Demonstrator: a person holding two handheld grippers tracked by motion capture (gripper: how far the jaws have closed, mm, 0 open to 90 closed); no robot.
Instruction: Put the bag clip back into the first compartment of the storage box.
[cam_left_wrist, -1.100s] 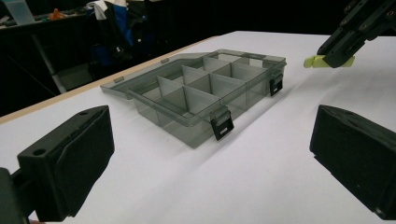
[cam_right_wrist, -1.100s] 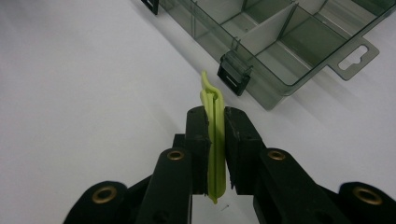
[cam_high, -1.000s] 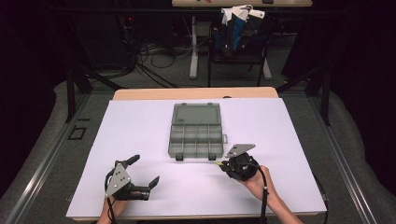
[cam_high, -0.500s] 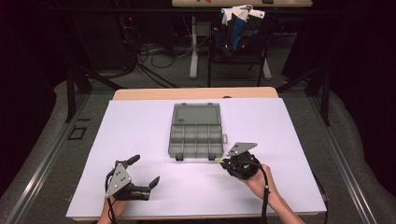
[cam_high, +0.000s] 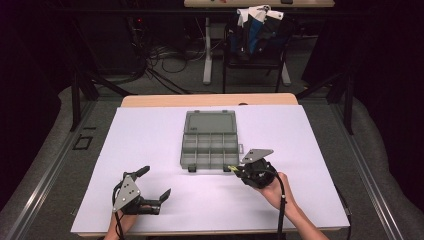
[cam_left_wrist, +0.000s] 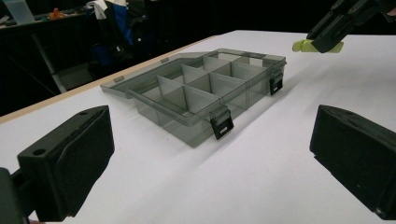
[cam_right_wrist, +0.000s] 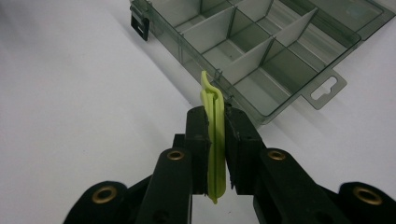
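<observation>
I hold a thin yellow-green plastic clip (cam_right_wrist: 213, 140) edge-on in my right gripper (cam_right_wrist: 214, 135), the jaws pressed flat against both its sides. Its curved tip sticks out past the jaws, just short of the near wall of the grey compartment box (cam_high: 210, 145). From above, the right gripper (cam_high: 256, 172) sits just off the box's near right corner, beside the hang tab (cam_right_wrist: 324, 88).

My left gripper (cam_high: 150, 187) rests low on the white table (cam_high: 150, 130), jaws wide apart with nothing between them, well away from the box. From its own camera I see the two black latches (cam_left_wrist: 222, 126) on the box's front wall, the lid (cam_high: 210, 121) folded flat behind, and the clip (cam_left_wrist: 306, 45) held in the air off the far corner.

I can read no writing anywhere; a small dark mark on the lid is too blurred to make out. Behind the table stands a chair (cam_high: 257, 35) with blue and white cloth draped over it, and cables (cam_high: 160, 55) on the floor. The box's compartments look empty, though the tinted walls hide some corners.
</observation>
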